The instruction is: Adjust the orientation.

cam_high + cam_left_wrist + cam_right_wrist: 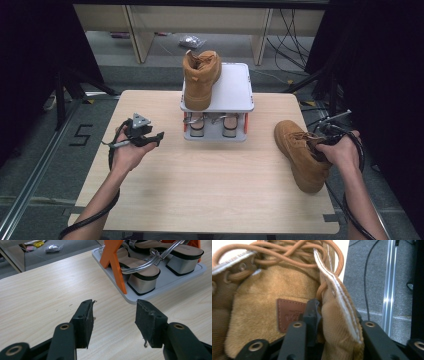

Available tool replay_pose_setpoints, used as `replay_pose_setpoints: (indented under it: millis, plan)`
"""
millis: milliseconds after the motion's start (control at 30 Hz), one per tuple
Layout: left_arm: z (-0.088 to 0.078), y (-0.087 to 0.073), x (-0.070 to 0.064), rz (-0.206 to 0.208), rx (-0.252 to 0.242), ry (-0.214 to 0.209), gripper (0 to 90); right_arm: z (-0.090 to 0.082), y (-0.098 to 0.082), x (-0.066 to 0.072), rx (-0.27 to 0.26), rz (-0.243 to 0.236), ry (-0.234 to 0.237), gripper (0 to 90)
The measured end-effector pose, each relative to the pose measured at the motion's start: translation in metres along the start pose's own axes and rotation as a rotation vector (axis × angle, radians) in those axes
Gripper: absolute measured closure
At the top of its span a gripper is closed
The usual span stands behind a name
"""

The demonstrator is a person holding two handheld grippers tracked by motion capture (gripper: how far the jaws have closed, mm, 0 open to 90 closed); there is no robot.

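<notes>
Your right tongs [320,145] grip the ankle collar of the tan boot [300,155], one jaw inside against the tongue with its leather patch, the other outside. The outer jaw's tip is hidden behind the collar, and your hand covers most of the tongs from above. That boot lies on its side at the right edge of the bench [210,185]. Your left tongs [113,315] hang wide and hold nothing, just over the wood, near the grey shoe rack [240,90]. A second boot [200,77] stands on its top shelf; the heeled sandals [143,277] beneath are cut off.
</notes>
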State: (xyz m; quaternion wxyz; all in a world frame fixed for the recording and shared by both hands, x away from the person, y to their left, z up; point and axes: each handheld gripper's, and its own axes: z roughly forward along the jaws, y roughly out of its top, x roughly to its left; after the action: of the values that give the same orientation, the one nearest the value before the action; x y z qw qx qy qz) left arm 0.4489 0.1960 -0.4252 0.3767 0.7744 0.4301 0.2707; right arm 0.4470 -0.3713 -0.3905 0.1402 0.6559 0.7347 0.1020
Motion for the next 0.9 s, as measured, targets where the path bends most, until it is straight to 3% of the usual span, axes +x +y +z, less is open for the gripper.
replay_pose_setpoints:
  millis: [100,133,200,233,267,300,333,367,433,500,533,567,600,667,700,767,833,867,900]
  plan:
    - [0.000,-0.001,0.000,-0.001,0.004,0.000,47.6,0.004,0.003,-0.006,0.005,-0.053,0.011,72.1]
    - [0.000,0.000,0.001,0.010,0.002,-0.003,47.6,0.005,0.003,-0.004,0.013,-0.016,0.017,72.7]
    - [0.002,-0.001,0.000,0.000,-0.005,-0.008,47.5,0.009,0.005,-0.005,0.020,-0.019,0.027,73.9]
    - [0.001,-0.001,-0.001,0.001,-0.001,-0.004,47.5,0.011,0.006,-0.007,0.022,-0.044,0.033,74.7]
    - [0.001,-0.001,-0.001,0.015,0.001,-0.006,47.6,0.013,0.007,-0.006,0.026,-0.045,0.030,75.8]
    - [0.002,-0.002,-0.001,0.009,0.001,-0.007,47.5,0.013,0.009,-0.007,0.036,-0.077,0.022,77.6]
    - [0.002,-0.002,-0.001,0.010,0.009,-0.005,47.4,0.013,0.008,-0.004,0.049,-0.042,0.020,79.2]
    - [0.003,-0.003,-0.001,0.002,0.003,-0.011,47.4,0.014,0.008,-0.003,0.043,-0.036,0.009,81.6]
    - [0.003,-0.004,-0.001,0.009,0.012,-0.005,47.4,0.013,0.010,-0.003,0.054,-0.073,-0.021,84.9]
    - [0.004,-0.005,-0.001,0.009,0.009,-0.007,47.4,0.012,0.010,0.003,0.068,-0.040,-0.034,85.9]
    - [0.002,-0.007,-0.005,-0.045,0.032,0.002,47.4,0.012,0.010,0.005,0.061,-0.051,-0.044,86.2]
    - [0.002,-0.007,-0.005,-0.047,0.031,0.000,47.4,0.012,0.010,0.005,0.063,-0.079,-0.059,86.4]
    - [0.002,-0.008,-0.005,-0.044,0.033,0.000,47.4,0.011,0.009,0.008,0.052,-0.062,-0.067,86.5]
    - [0.002,-0.008,-0.005,-0.039,0.037,0.002,47.4,0.010,0.009,0.010,0.060,-0.083,-0.083,86.7]
    - [0.002,-0.008,-0.005,-0.041,0.036,0.001,47.4,0.010,0.008,0.013,0.052,-0.060,-0.091,86.8]
    - [0.001,-0.007,-0.005,-0.038,0.036,0.002,47.4,0.009,0.009,0.014,0.058,-0.093,-0.104,86.9]
    - [0.001,-0.007,-0.005,-0.038,0.036,0.005,47.4,0.007,0.009,0.020,0.061,-0.069,-0.120,87.0]
    - [0.001,-0.007,-0.005,-0.036,0.036,0.002,47.4,0.006,0.010,0.019,0.046,-0.107,-0.122,87.0]
    - [0.002,-0.007,-0.005,-0.036,0.035,0.000,47.4,0.004,0.010,0.023,0.046,-0.091,-0.130,87.0]
